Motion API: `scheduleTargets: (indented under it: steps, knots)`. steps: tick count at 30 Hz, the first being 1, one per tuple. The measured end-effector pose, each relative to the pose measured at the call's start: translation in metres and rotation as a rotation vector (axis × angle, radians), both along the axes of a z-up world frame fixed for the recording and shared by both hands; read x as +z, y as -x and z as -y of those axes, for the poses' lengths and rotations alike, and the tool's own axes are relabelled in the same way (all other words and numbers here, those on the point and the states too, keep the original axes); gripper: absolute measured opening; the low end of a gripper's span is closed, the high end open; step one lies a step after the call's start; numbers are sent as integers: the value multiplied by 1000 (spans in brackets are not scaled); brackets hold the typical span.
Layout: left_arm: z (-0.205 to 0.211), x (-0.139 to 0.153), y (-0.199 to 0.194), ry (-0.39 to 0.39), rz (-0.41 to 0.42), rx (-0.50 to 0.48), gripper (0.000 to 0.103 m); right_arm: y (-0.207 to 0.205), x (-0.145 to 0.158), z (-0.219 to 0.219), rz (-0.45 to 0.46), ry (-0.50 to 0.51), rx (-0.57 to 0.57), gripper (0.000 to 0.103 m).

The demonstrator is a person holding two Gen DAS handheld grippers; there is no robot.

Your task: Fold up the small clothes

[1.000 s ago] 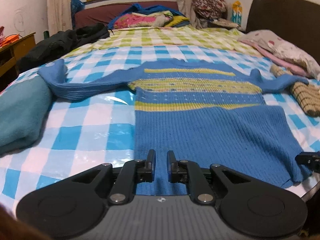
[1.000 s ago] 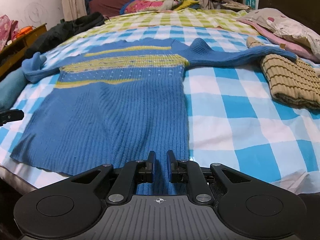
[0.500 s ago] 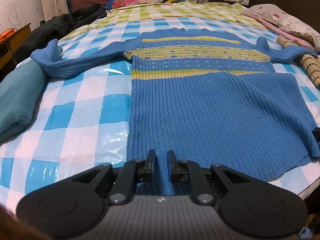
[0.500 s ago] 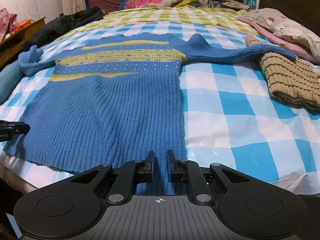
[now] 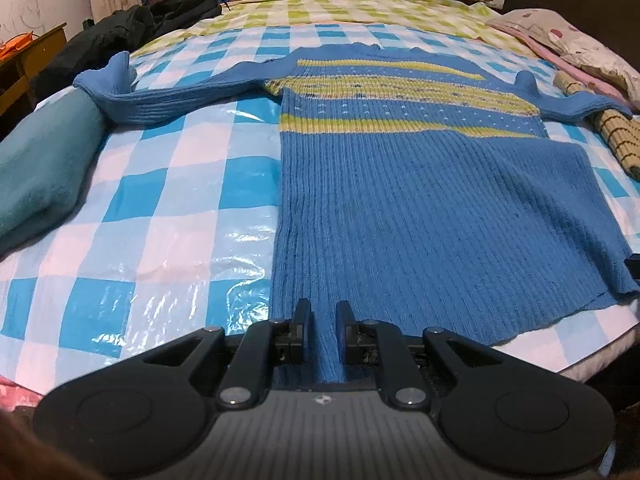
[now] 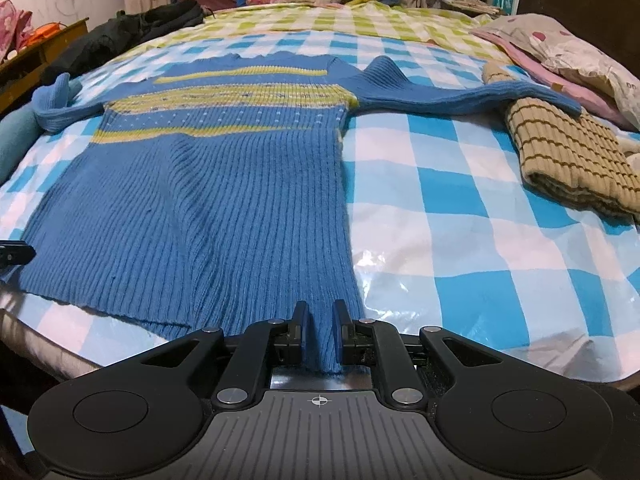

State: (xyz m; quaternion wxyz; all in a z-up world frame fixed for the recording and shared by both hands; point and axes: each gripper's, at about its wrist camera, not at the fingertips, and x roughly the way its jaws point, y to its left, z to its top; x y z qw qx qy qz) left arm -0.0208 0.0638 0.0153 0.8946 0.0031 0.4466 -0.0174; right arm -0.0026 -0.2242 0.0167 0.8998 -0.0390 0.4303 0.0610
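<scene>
Your left claw (image 5: 322,334) is drawn narrow and pinches the hem of the blue ribbed knit sweater with yellow-green stripes (image 5: 420,200) at its near left corner, the knit running up between the two black fingers. Your right claw (image 6: 320,332) is just as narrow and grips the same hem at the near right corner, with a fold of blue wool bunched between its fingers.

The sweater lies face up on the bed, spread over a glossy blue-and-white checked plastic sheet (image 5: 168,216), its hem at the near edge of the bed and its neck toward the far end. The hem between your two claws sags onto the sheet. Both sleeves stretch out sideways: the left one reaches a folded teal cloth (image 5: 44,164) at the left edge of the bed, and the right one drapes over a folded beige knit with thin brown stripes (image 6: 568,160) near the right edge.

Beyond the sweater's neck a green-and-white checked cover (image 6: 340,20) takes over, with a dark jacket (image 6: 120,36) heaped at the far left and a pale spotted pillow (image 6: 560,48) at the far right.
</scene>
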Motion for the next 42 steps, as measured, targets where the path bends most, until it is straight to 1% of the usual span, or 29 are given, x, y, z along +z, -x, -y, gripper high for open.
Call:
scheduleTargets:
  steps: [3, 8, 11, 14, 17, 19, 21, 23, 24, 26, 29, 31, 35, 39, 42]
  knots:
    - [0, 10, 0, 20, 39, -4, 20, 2, 6, 3, -2, -23, -9, 14]
    - [11, 25, -15, 52, 101, -36, 20, 0, 22, 5, 68, -64, -22, 14]
    - [25, 23, -27, 55, 103, -74, 20, -13, 23, 3, 78, -89, -27, 14]
    - [38, 15, -33, 50, 76, -117, 20, -24, 16, -3, 75, -99, -15, 14]
    - [44, 4, -34, 36, 30, -145, 20, -31, 3, -4, 31, -91, -20, 14]
    - [44, 1, -31, 23, 28, -158, 21, -29, -2, -1, 24, -86, -14, 14]
    - [43, 5, -31, 35, 22, -169, 22, -25, -1, 1, 13, -87, -7, 14]
    - [42, 10, -35, 60, 26, -175, 22, -25, 4, 7, -22, -135, -10, 15]
    - [42, 12, -39, 65, 34, -176, 22, -27, 8, 10, -25, -158, -13, 15]
    - [45, 16, -49, 66, 62, -181, 22, -37, 20, 16, 10, -189, -29, 15]
    - [48, 22, -76, 60, 104, -178, 23, -66, 35, 16, 98, -170, -39, 15]
    - [47, 26, -98, 51, 128, -167, 23, -92, 37, 13, 123, -157, -41, 17]
    - [40, 28, -149, 28, 180, -142, 24, -156, 32, 4, 157, -154, -36, 17]
    - [24, 15, -203, 7, 185, -89, 25, -220, 16, -4, 136, -135, -47, 17]
    - [8, -2, -239, -4, 155, -37, 25, -253, 0, -5, 122, -87, -70, 17]
